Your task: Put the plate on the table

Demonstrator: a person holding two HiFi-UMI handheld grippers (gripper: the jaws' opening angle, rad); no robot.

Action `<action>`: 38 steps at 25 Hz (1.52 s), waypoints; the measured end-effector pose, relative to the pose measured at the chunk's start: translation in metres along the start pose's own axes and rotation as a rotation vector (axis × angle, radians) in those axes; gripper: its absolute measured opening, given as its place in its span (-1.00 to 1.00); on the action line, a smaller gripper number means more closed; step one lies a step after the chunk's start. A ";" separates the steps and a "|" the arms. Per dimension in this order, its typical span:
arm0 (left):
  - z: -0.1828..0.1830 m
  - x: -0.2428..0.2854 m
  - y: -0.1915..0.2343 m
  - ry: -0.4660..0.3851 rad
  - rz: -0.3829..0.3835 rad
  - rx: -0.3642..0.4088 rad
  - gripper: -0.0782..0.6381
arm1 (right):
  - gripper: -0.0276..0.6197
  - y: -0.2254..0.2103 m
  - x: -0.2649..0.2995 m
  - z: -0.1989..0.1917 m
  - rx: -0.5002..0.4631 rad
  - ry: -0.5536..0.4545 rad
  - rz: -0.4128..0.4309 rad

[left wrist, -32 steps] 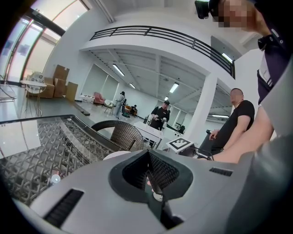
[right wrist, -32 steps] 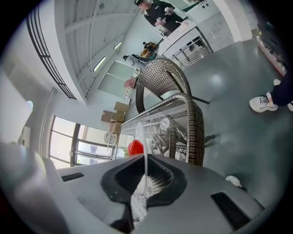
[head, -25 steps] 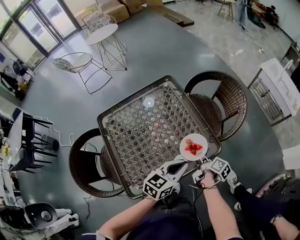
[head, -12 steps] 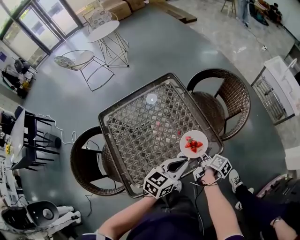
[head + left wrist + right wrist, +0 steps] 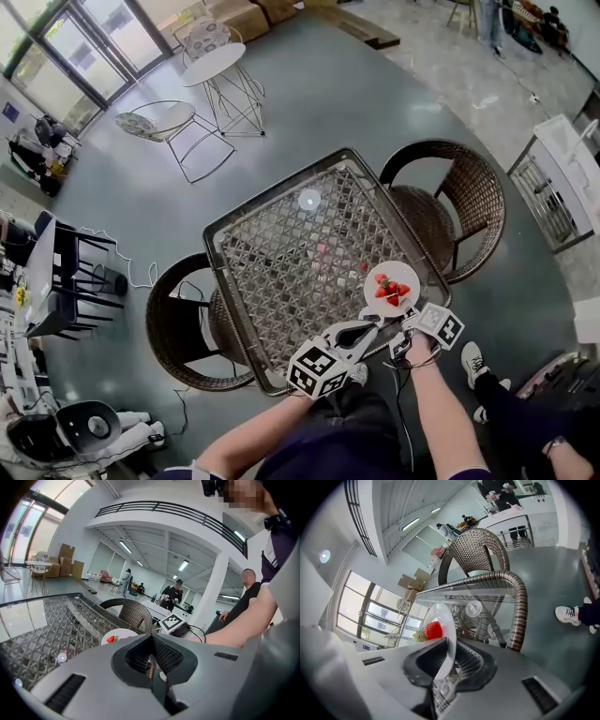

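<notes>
A brown wicker chair (image 5: 176,323) stands at the left side of the square tabletop (image 5: 272,272), a glass sheet over a woven lattice. A small round white thing (image 5: 309,199) lies on the glass towards the far edge.

At the near edge, the left gripper (image 5: 368,325) hangs over the tabletop's rim with its marker cube towards the person. In the left gripper view its jaws are pressed together with nothing between them (image 5: 151,638), and they point towards the white plate (image 5: 125,633), which lies just beyond the tips but apart from them.

The plate (image 5: 378,277) sits over the near right corner of the tabletop, carrying a few red strawberries (image 5: 392,291). Whether it rests on the glass or hangs just above it cannot be told.

The right gripper (image 5: 405,323) holds the plate by its near rim. In the right gripper view the jaws are pinching that rim (image 5: 448,654), with the plate (image 5: 443,618) rising edge-on out of them and one strawberry (image 5: 432,630) showing on its face.

A second wicker chair (image 5: 461,202) stands at the tabletop's right side, seen beyond the plate in the right gripper view (image 5: 476,550).
</notes>
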State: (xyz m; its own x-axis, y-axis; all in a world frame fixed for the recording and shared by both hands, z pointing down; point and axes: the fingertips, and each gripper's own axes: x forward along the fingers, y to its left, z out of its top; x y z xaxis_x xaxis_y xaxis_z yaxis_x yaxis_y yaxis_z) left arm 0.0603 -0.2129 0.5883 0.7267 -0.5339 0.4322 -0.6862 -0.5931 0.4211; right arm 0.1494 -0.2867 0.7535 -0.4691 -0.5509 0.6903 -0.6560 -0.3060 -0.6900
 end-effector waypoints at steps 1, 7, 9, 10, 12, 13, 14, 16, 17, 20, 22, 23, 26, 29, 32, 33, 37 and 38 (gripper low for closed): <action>0.000 0.000 -0.001 0.000 -0.001 0.001 -0.76 | -0.82 0.001 0.000 0.001 -0.020 -0.001 -0.011; -0.002 -0.004 0.000 0.003 0.000 -0.001 -0.76 | -0.76 0.002 0.002 0.005 -0.117 -0.006 -0.070; -0.004 -0.004 -0.001 0.006 0.000 -0.001 -0.76 | -0.76 0.001 0.003 0.004 -0.114 -0.005 -0.073; -0.004 -0.004 -0.001 0.006 -0.001 0.000 -0.76 | -0.76 0.000 0.003 0.003 -0.110 -0.003 -0.073; -0.005 -0.005 -0.002 0.007 -0.002 0.001 -0.76 | -0.74 -0.002 0.002 0.002 -0.110 -0.003 -0.082; -0.005 -0.005 -0.002 0.007 -0.003 0.001 -0.76 | -0.73 -0.002 0.002 0.003 -0.116 -0.006 -0.089; -0.006 -0.005 -0.002 0.008 -0.003 0.001 -0.77 | -0.72 -0.003 0.002 0.003 -0.125 -0.011 -0.098; -0.007 -0.004 -0.002 0.009 -0.004 0.000 -0.76 | -0.71 -0.005 0.002 0.005 -0.145 -0.023 -0.121; -0.007 -0.004 -0.001 0.009 -0.005 0.000 -0.76 | -0.70 -0.007 0.002 0.006 -0.158 -0.028 -0.134; -0.006 -0.005 -0.002 0.009 -0.007 -0.001 -0.76 | -0.67 -0.009 0.000 0.008 -0.205 -0.039 -0.173; -0.006 -0.006 -0.003 0.010 -0.009 -0.001 -0.77 | -0.66 -0.009 -0.002 0.009 -0.228 -0.043 -0.195; -0.005 -0.007 -0.003 0.010 -0.009 -0.001 -0.76 | -0.65 -0.009 -0.003 0.009 -0.237 -0.044 -0.204; -0.005 -0.008 -0.005 0.009 -0.010 -0.002 -0.76 | -0.65 -0.010 -0.004 0.009 -0.237 -0.044 -0.216; -0.007 -0.009 -0.004 0.008 -0.010 -0.003 -0.76 | -0.65 -0.012 -0.002 0.009 -0.254 -0.040 -0.232; -0.007 -0.010 -0.004 0.007 -0.011 -0.002 -0.76 | -0.65 -0.014 -0.004 0.008 -0.268 -0.030 -0.254; -0.006 -0.010 -0.005 0.007 -0.011 -0.001 -0.76 | -0.65 -0.014 -0.005 0.008 -0.270 -0.027 -0.259; -0.004 -0.009 -0.006 0.001 -0.014 0.002 -0.77 | -0.65 -0.018 -0.012 0.011 -0.304 -0.029 -0.283; -0.003 -0.008 -0.006 0.000 -0.015 0.003 -0.76 | -0.65 -0.018 -0.014 0.012 -0.322 -0.034 -0.287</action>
State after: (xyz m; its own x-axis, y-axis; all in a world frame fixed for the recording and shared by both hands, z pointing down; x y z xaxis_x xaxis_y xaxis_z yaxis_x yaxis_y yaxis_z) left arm 0.0584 -0.2032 0.5850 0.7367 -0.5255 0.4257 -0.6754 -0.6029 0.4246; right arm 0.1751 -0.2828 0.7534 -0.2245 -0.5056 0.8330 -0.9105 -0.1958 -0.3642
